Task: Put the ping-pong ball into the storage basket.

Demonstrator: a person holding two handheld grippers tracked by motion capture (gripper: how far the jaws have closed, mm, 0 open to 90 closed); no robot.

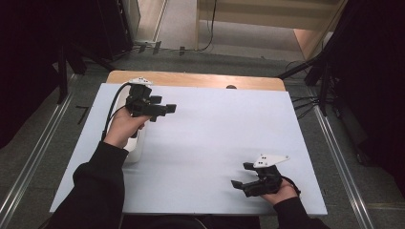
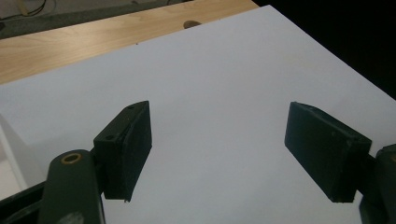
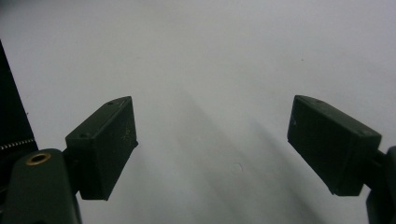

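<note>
My left gripper hovers over the back left of the white table surface, held in a hand with a black sleeve, jaws pointing right. In the left gripper view its black jaws stand apart with only bare white surface between them. My right gripper rests near the front right edge, jaws pointing left, a grey three-cornered plate on top. Its jaws are also spread, with nothing between them.
A long white object lies along the left side of the surface under my left forearm; its edge appears at the left of the left gripper view. A wooden strip runs along the table's far edge. Dark stands flank the table.
</note>
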